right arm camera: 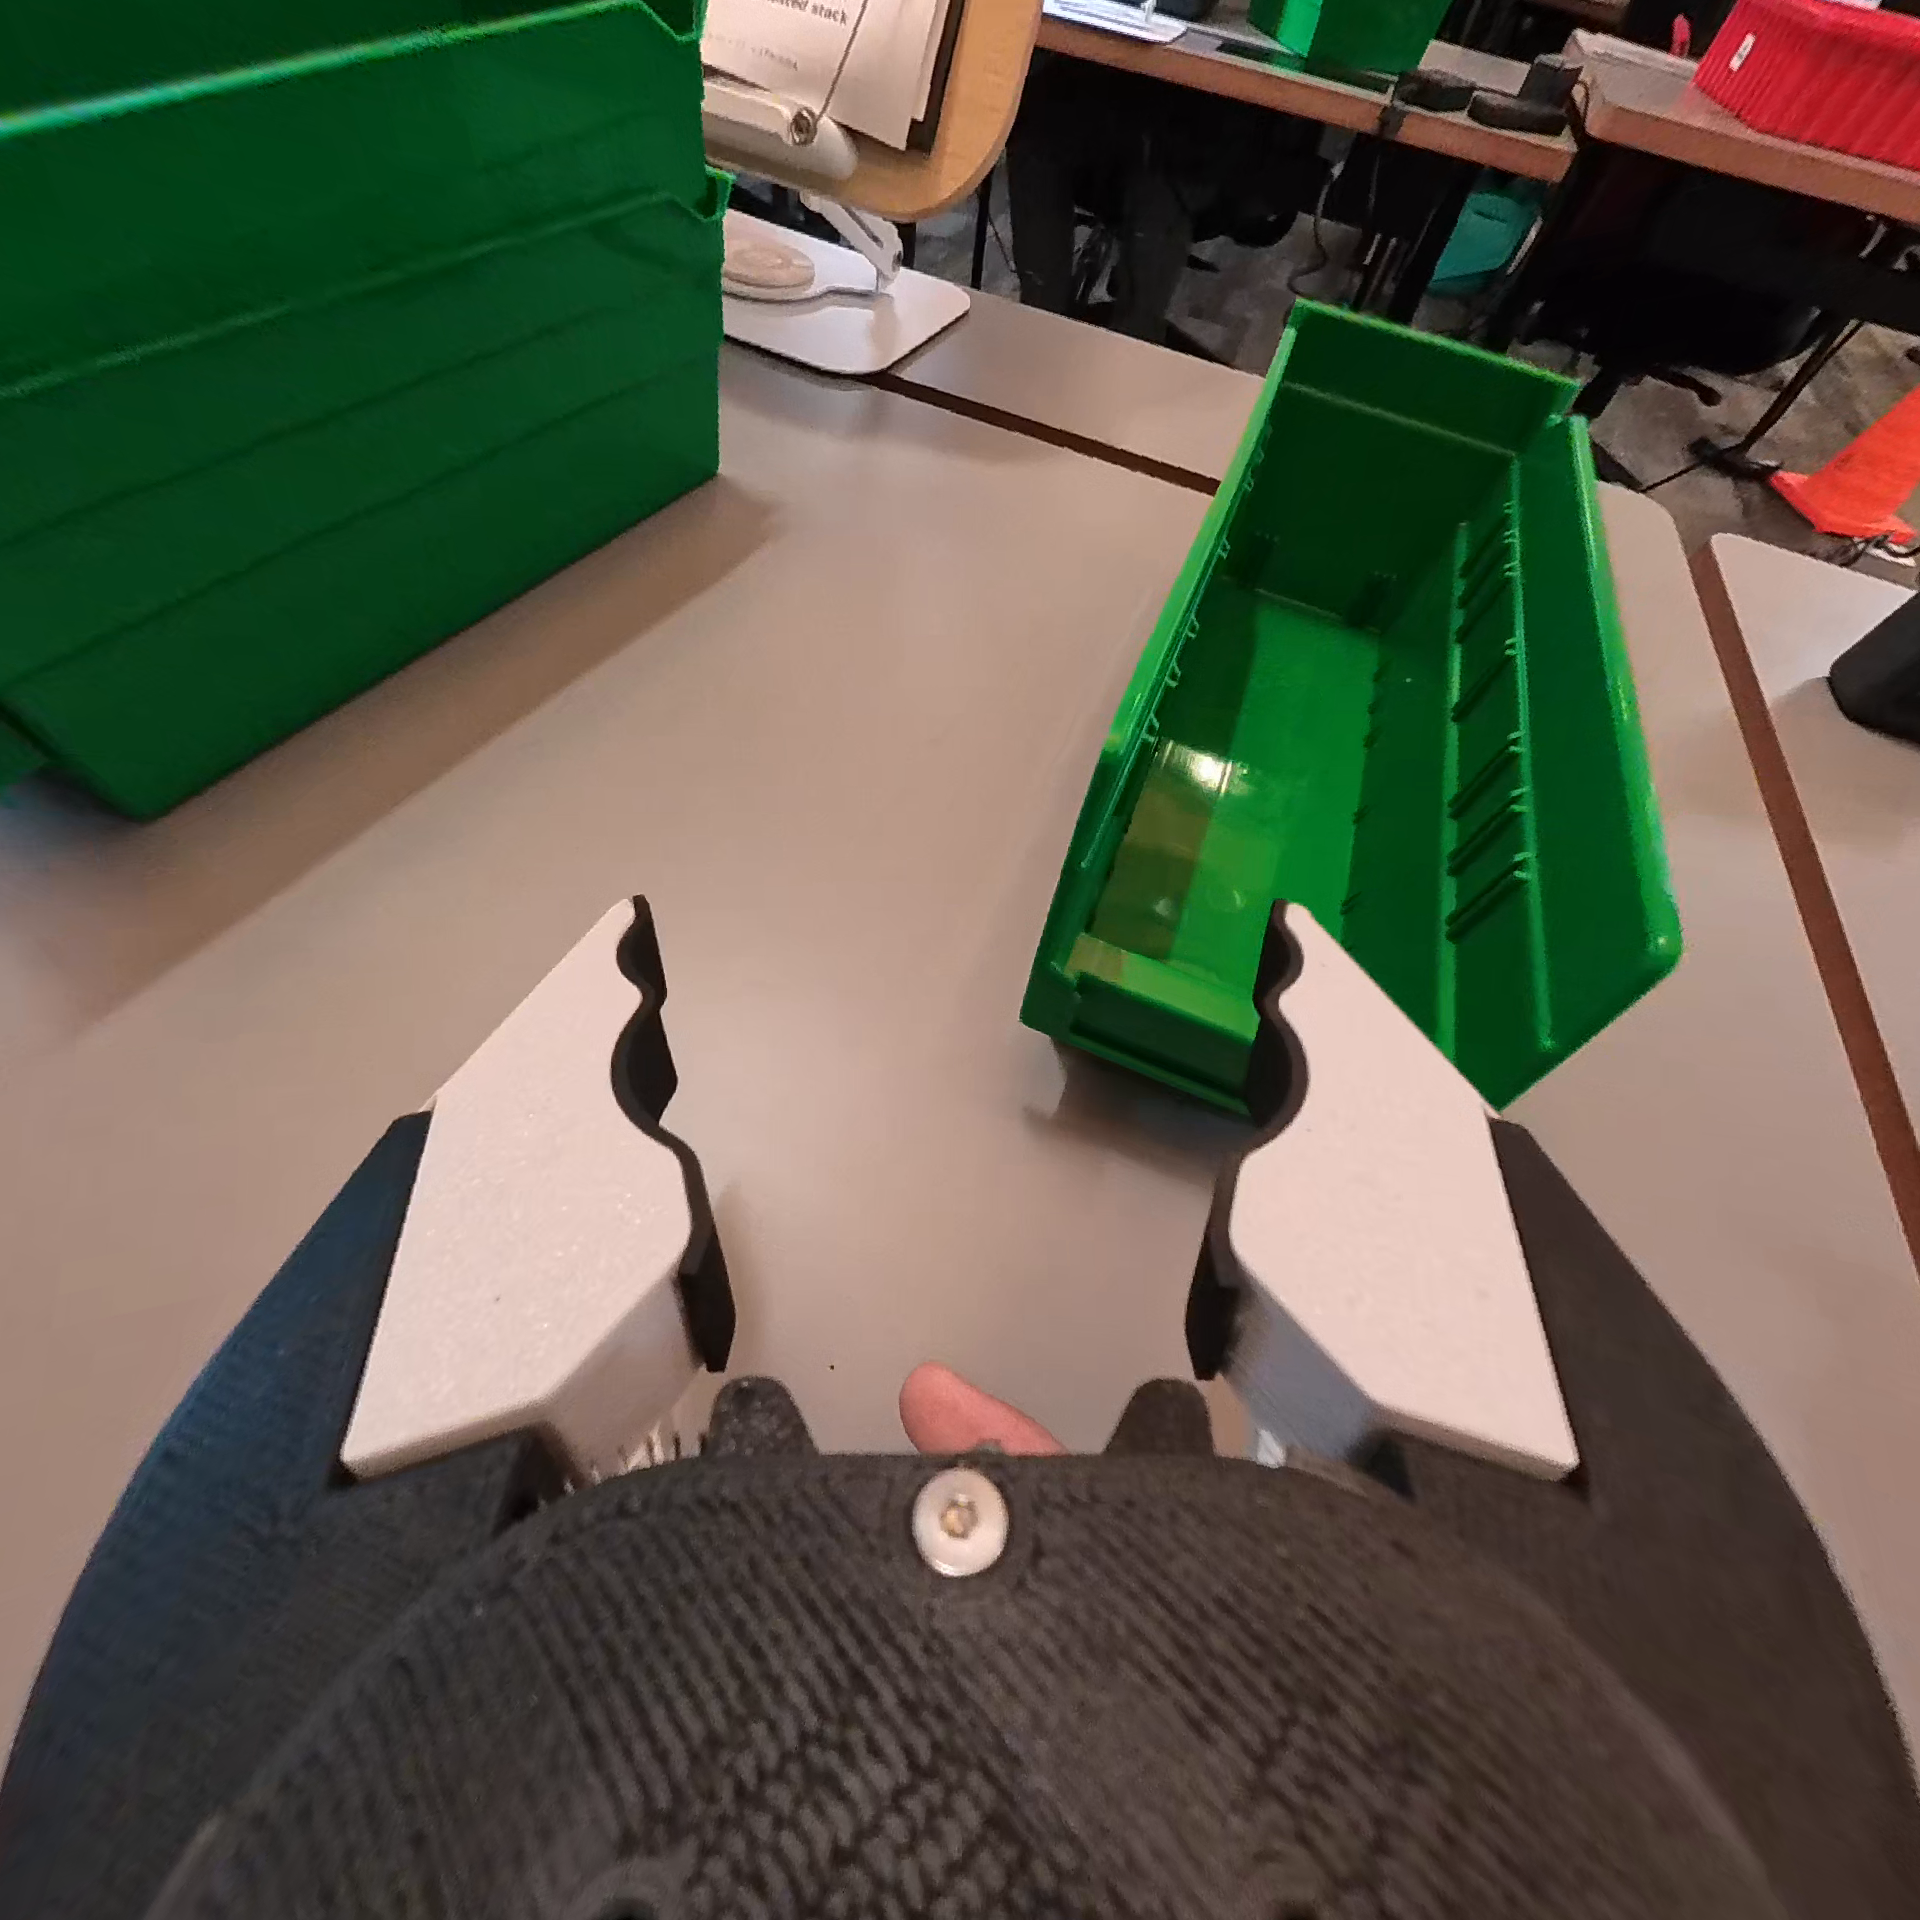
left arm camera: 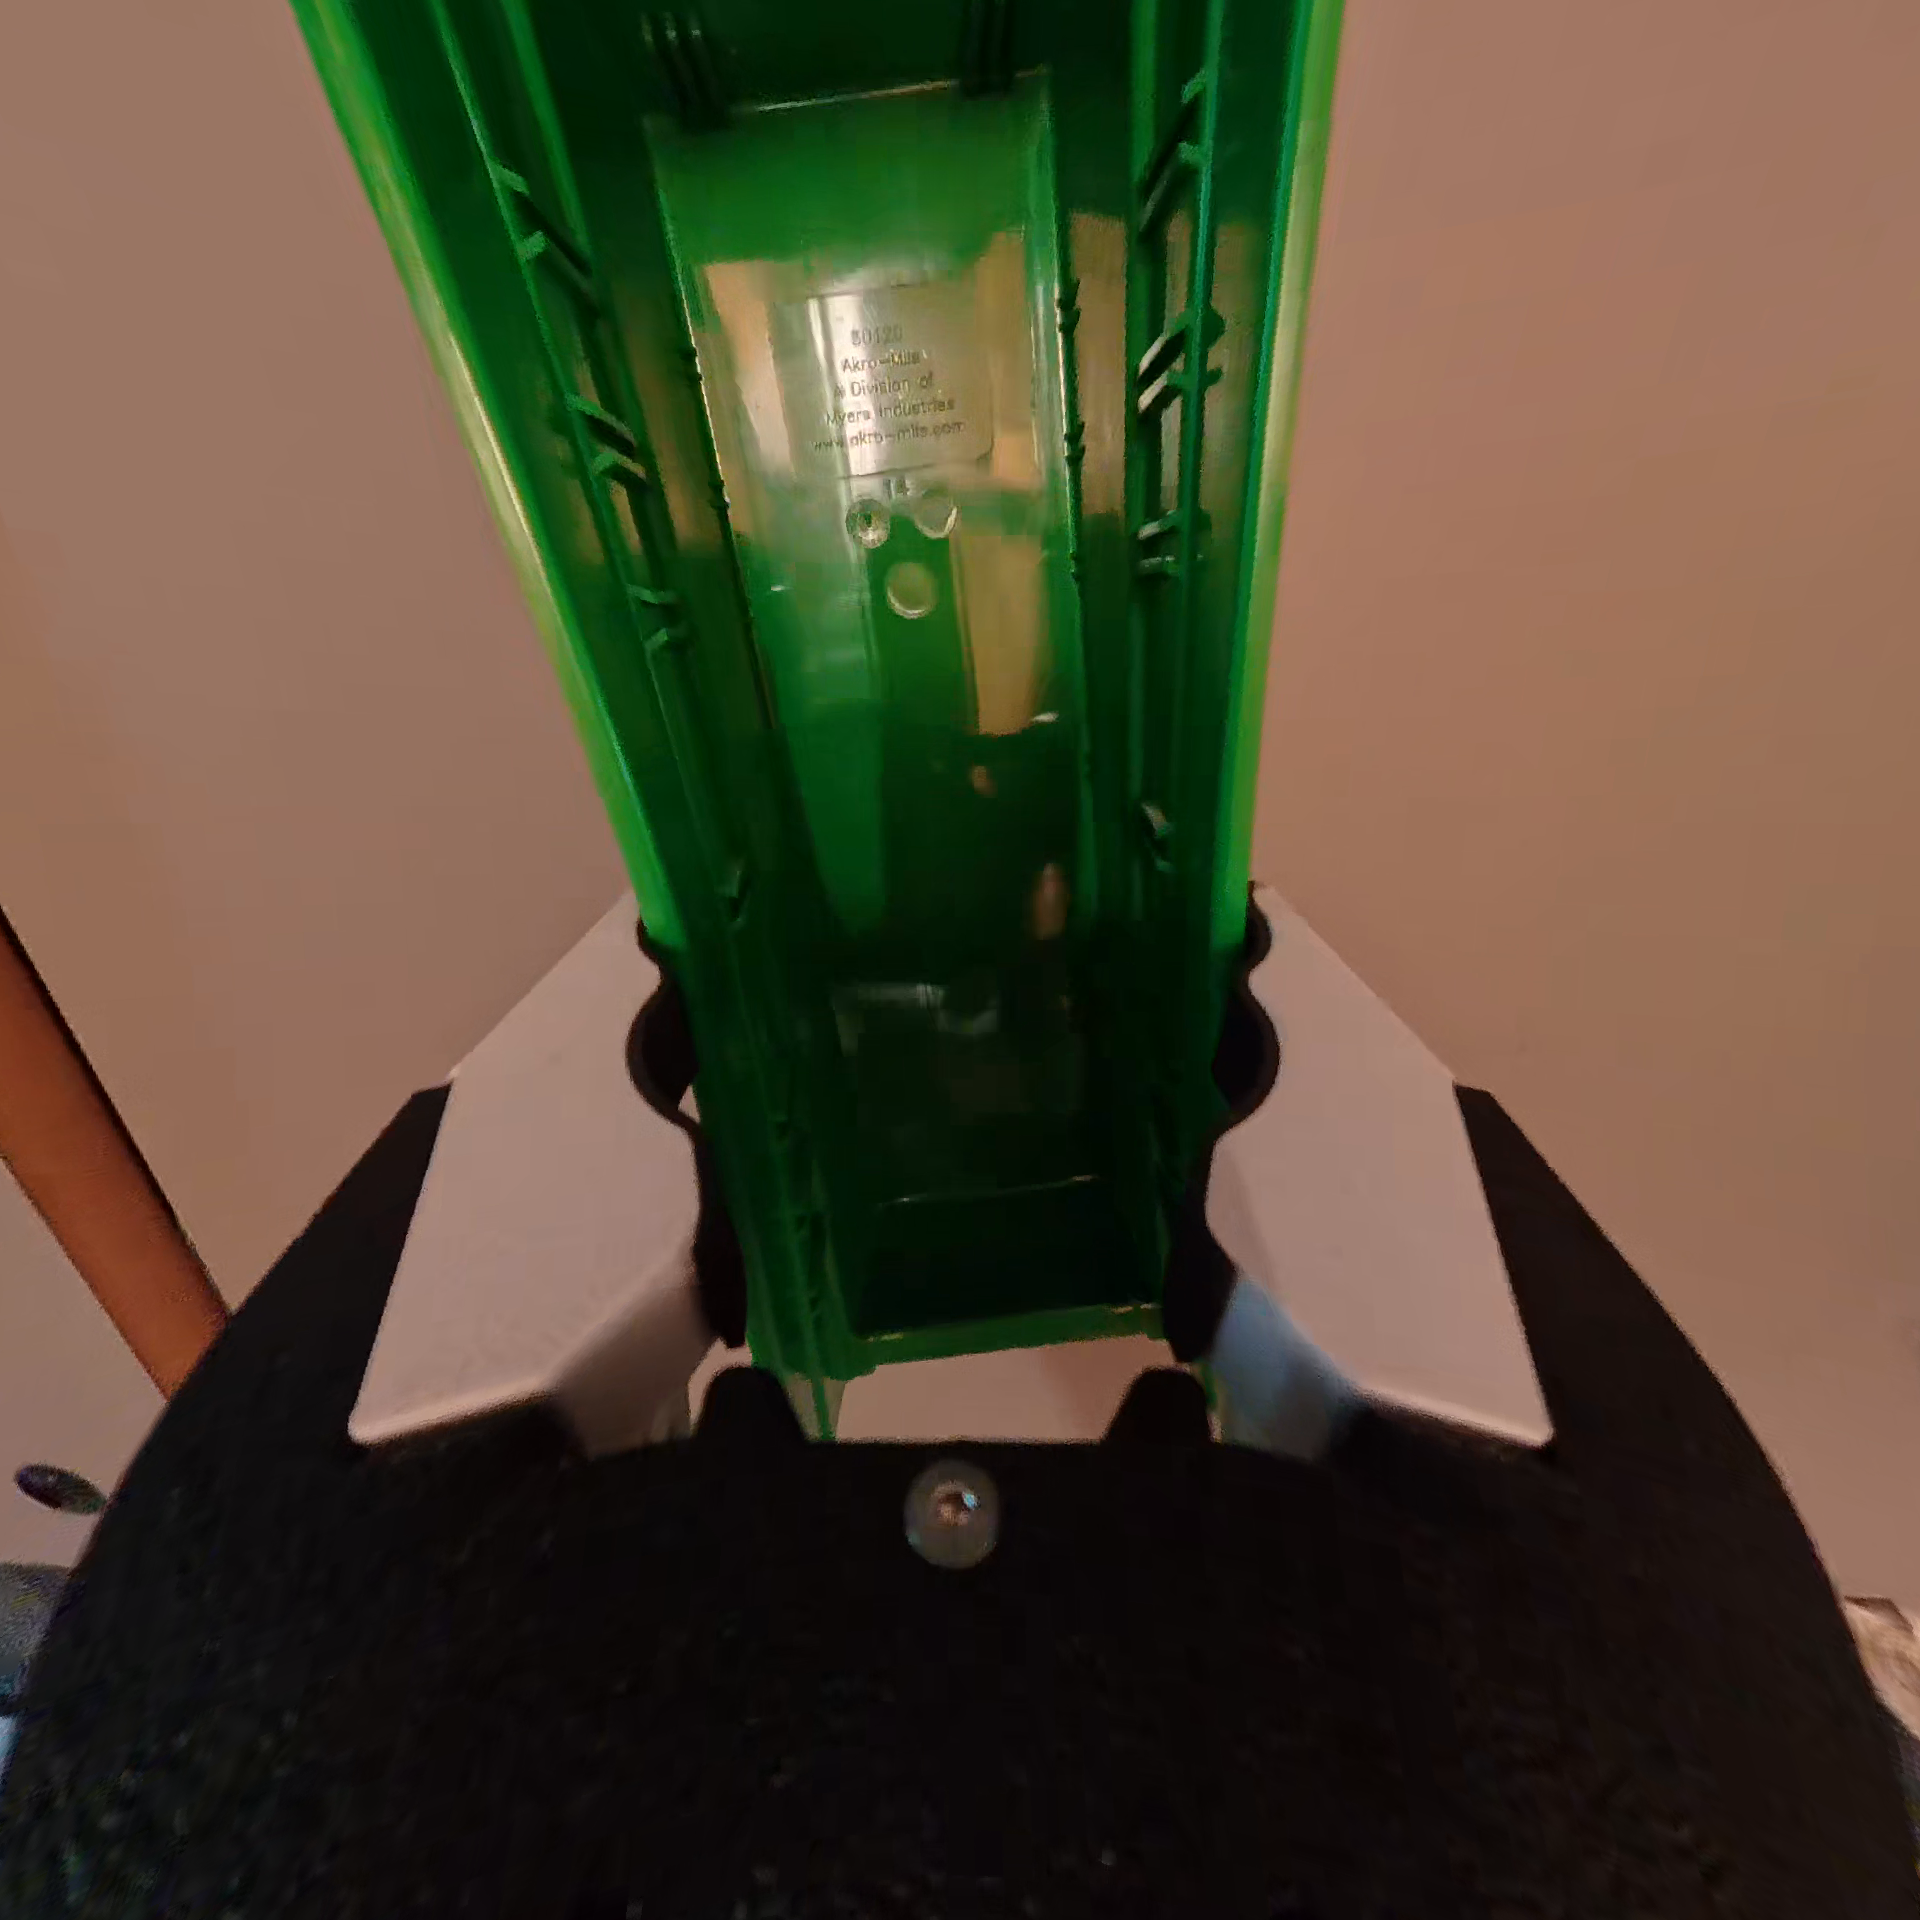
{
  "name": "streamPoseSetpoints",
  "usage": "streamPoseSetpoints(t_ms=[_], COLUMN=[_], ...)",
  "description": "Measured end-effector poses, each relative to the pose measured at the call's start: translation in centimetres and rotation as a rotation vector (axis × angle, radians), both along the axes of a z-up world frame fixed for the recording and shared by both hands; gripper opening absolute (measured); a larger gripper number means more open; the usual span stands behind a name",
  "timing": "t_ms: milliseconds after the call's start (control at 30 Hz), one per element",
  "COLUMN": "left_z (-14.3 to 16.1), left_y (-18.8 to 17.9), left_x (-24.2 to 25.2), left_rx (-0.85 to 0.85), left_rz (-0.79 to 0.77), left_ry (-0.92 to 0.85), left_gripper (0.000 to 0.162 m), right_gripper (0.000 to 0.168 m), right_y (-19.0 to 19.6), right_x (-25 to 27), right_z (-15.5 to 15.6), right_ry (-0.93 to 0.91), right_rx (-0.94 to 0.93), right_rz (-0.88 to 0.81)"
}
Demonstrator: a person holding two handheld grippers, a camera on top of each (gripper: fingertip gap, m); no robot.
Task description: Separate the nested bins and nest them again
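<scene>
In the left wrist view my left gripper point(left arm camera: 951, 920) is shut on a long narrow green bin point(left arm camera: 883, 416), its black pads pressed on the bin's two side walls. The bin is lifted, open side toward the camera, and runs up out of the top of the frame against a plain beige surface. In the right wrist view my right gripper point(right arm camera: 961, 920) is open and empty above the grey table point(right arm camera: 831, 675). A single green bin point(right arm camera: 1340, 727) lies on the table just ahead to the right, its near end beside my right finger. A stack of nested green bins point(right arm camera: 343, 416) stands at the far left.
A white stand base point(right arm camera: 852, 301) and a chair with papers point(right arm camera: 935, 94) are behind the table. A second table point(right arm camera: 1808, 623) adjoins on the right, with a black object point(right arm camera: 1881, 675). An orange cone point(right arm camera: 1870, 457) stands on the floor. A person's fingertip point(right arm camera: 966, 1418) shows at my right gripper's base.
</scene>
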State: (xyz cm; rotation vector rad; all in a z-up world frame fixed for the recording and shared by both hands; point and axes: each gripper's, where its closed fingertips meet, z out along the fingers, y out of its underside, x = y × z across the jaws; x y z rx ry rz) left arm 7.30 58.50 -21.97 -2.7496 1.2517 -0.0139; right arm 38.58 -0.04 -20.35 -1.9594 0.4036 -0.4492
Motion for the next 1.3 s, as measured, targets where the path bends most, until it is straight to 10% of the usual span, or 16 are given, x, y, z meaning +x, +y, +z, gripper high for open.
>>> streamPoseSetpoints(t_ms=[733, 1000, 1300], left_z=[19.9, 18.9, 15.0], left_y=[-22.6, -31.0, -32.3], left_x=[18.8, 22.9, 22.6], left_rx=[-0.177, -0.137, 0.105], left_rz=[-0.166, -0.213, -0.178], left_ry=[-0.466, -0.531, -0.478], left_gripper=[0.097, 0.095, 0.094], right_gripper=[0.11, 0.11, 0.11], right_y=[3.1, 3.5, 3.2], right_x=[-2.2, -2.7, -3.0], right_z=[2.7, 4.2, 5.0], right_ry=[-0.032, -0.057, -0.088], right_rx=[0.07, 0.104, 0.104], right_rz=[0.115, 0.127, 0.124])
